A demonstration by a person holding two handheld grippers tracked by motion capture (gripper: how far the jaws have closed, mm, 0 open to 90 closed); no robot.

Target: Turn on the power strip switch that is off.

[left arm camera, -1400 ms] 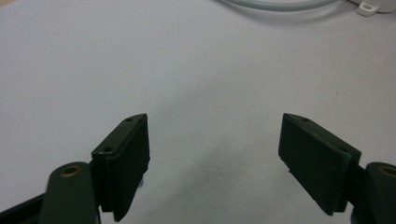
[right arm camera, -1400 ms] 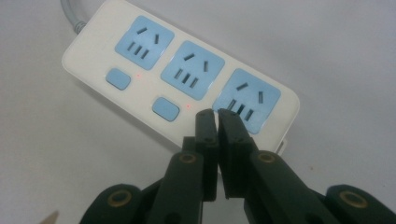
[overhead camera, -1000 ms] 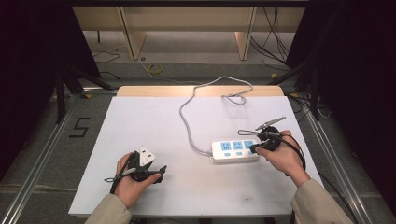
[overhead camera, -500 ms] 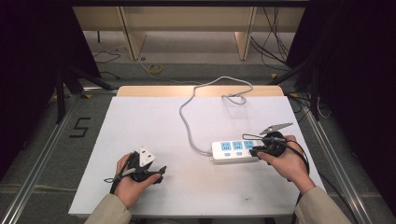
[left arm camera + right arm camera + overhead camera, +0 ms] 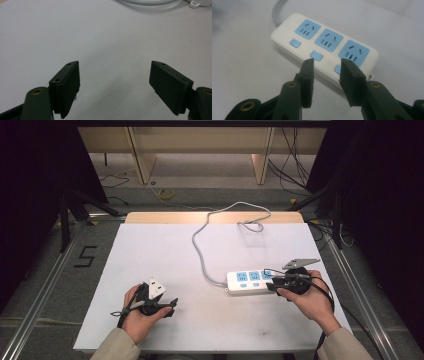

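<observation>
The counter (image 5: pixel 165 250) has a pale, white-covered top, with a strip of bare light wood along its far edge. On its right part lies a white power strip (image 5: pixel 250 282) with three blue sockets and three small blue switches, flat on the surface, long side running left to right. Its grey cable (image 5: pixel 200 251) leaves the strip's left end, runs away across the top and loops near the far edge.
</observation>
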